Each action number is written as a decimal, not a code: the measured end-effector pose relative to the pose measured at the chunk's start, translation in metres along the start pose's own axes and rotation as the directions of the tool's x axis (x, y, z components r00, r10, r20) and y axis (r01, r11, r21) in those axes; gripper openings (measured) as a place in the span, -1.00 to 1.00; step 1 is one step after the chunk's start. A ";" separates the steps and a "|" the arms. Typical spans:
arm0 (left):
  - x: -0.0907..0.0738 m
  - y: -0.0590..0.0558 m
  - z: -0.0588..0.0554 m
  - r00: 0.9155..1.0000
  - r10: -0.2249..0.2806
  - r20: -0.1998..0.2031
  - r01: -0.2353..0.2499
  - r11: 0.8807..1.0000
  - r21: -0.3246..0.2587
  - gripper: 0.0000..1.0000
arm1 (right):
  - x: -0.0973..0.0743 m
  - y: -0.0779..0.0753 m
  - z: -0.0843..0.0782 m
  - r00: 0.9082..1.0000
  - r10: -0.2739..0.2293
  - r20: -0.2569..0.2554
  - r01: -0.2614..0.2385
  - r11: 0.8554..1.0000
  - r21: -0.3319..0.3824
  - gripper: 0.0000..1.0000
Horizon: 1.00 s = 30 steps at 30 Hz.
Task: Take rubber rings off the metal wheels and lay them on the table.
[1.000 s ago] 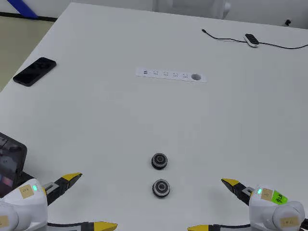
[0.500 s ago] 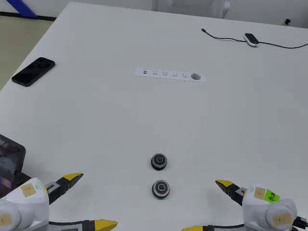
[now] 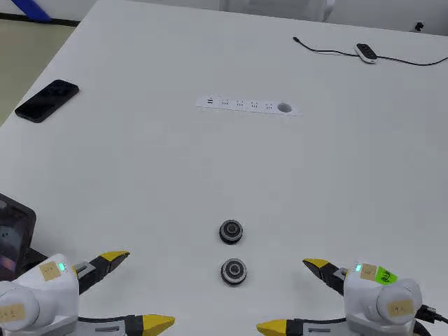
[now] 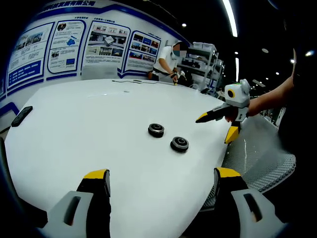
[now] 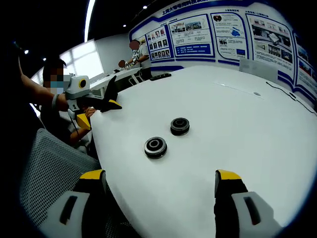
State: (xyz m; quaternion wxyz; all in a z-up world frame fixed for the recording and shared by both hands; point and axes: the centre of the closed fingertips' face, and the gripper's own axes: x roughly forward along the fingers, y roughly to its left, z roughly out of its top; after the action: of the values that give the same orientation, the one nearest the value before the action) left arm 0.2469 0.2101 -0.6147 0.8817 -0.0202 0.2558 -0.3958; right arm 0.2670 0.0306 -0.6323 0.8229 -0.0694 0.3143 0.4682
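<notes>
With my left gripper and right gripper both spread wide and empty, I'd best pin the near wheel lying between them on the table, the far wheel at its 12 o'clock, and peel its rubber ring sideways.

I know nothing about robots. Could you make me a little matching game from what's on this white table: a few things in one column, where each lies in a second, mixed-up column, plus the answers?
Things
1. smartphone
2. power strip
3. metal wheels
4. small corded device

Places
A. far right, with a black cable trailing from it
B. near edge, between the left gripper and the right gripper
C. by the left edge of the table
D. middle of the table, lying flat

Pairs: 1-C, 2-D, 3-B, 4-A
</notes>
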 end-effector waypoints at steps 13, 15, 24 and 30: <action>0.010 -0.001 0.004 1.000 -0.031 -0.006 0.031 0.999 0.009 0.59 | 0.009 0.007 0.003 1.000 0.028 -0.010 -0.028 0.999 0.018 0.72; 0.011 -0.002 0.003 0.999 -0.037 -0.014 0.038 0.999 0.013 0.55 | 0.011 0.008 0.003 0.999 0.033 -0.013 -0.033 0.999 0.026 0.70; 0.019 -0.005 0.005 0.998 -0.060 -0.020 0.060 0.998 0.024 0.42 | 0.016 0.014 0.004 0.998 0.053 -0.015 -0.052 0.998 0.047 0.64; 0.024 -0.008 0.008 0.997 -0.076 -0.029 0.077 0.996 0.041 0.33 | 0.019 0.018 0.005 0.998 0.067 -0.016 -0.066 0.995 0.075 0.54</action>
State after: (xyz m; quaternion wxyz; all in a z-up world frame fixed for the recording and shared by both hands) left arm 0.2587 0.1861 -0.6162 0.8626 -0.0059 0.2585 -0.4349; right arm 0.2612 0.0568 -0.6367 0.8058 -0.0327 0.3414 0.4828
